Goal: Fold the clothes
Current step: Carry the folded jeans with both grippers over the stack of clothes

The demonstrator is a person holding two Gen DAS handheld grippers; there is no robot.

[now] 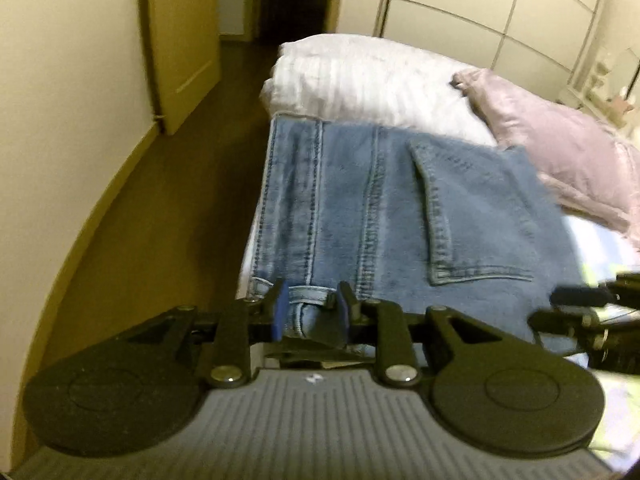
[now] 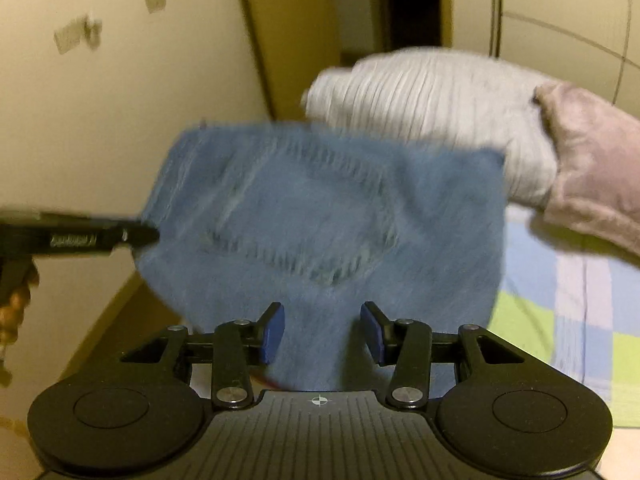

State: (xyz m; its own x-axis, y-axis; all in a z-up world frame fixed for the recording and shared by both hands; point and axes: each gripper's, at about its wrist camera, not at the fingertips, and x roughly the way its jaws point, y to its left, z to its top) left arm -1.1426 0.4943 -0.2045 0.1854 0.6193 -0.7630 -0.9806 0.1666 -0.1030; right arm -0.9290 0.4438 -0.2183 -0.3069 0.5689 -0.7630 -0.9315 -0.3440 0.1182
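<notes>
Left claw (image 1: 310, 312) pinching jeans (image 1: 400, 208) hem, right claw (image 2: 323, 334) seemingly gripping denim.

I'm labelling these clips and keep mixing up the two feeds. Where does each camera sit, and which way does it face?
Left wrist: sits behind the left gripper, facing down along the bed's floor-side edge; its pads pinch the hem of the jeans; the right gripper pokes in at right.
Right wrist: sits behind the right gripper, facing the blurred jeans, denim between its pads; the left gripper and a hand show at left.
Shared: jeans, white bedding, pink pillow.
</notes>
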